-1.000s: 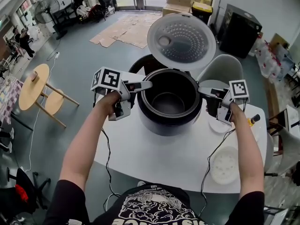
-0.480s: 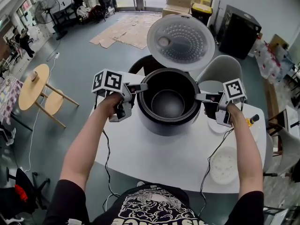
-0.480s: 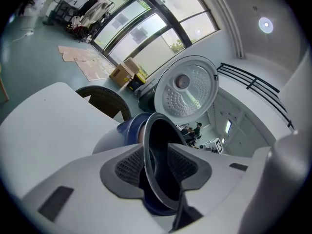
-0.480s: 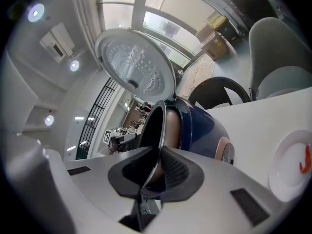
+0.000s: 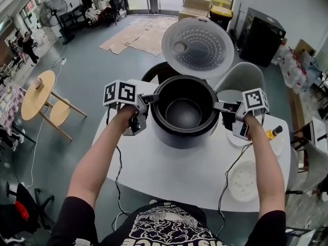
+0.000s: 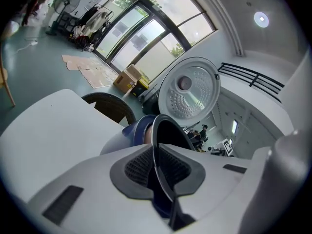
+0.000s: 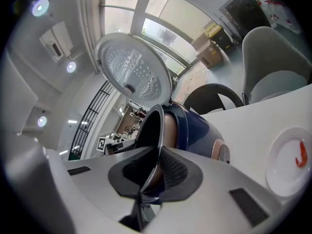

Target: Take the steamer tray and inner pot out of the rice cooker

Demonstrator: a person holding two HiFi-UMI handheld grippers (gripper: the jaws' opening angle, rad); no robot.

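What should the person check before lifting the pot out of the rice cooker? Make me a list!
1. Lid swung up, out of the way: ok.
2. Steamer tray already out, lying on the table: ok.
3. Left gripper has just been closing; its fingers pinch the inner pot rim: ok.
4. Right gripper has just been closing; its fingers pinch the opposite rim: ok.
5. Grip firm enough to lift: cannot tell.
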